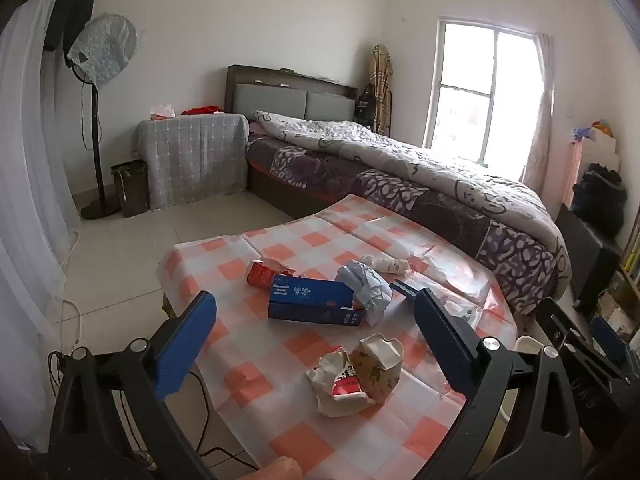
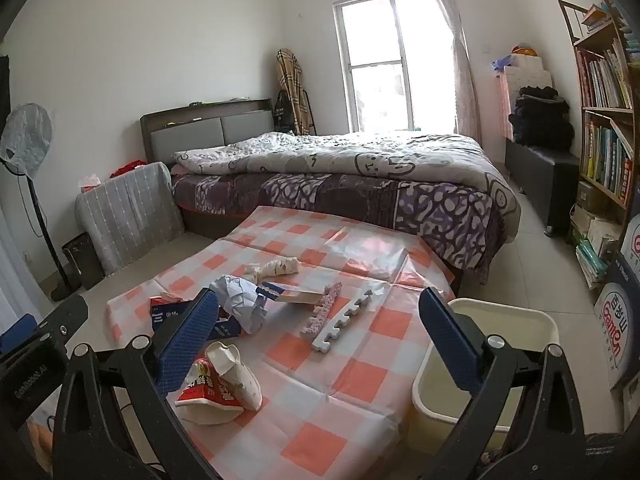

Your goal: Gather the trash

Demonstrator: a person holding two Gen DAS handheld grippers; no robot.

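We list the trash on the checked worktop [image 2: 352, 364]: a blue carton [image 1: 312, 300] printed with white characters we cannot read; a crushed red-and-white wrapper [image 2: 208, 394] with white lettering, also illegible; a crumpled paper cup [image 2: 240, 376] leaning against it; a pale blue paper wad [image 2: 240, 300]; a grey toothed foam strip [image 2: 344, 320] and a pink one [image 2: 322, 308]. A box by the bookshelf [image 2: 604, 128] reads "Ganten". The left gripper [image 1: 316, 344] stands released, nothing between its blue pads, the wrapper and cup just ahead between them. The right gripper [image 2: 320, 336] is likewise spread and holds nothing; the cream bin [image 2: 516, 320] sits beside its right finger, off the worktop's edge.
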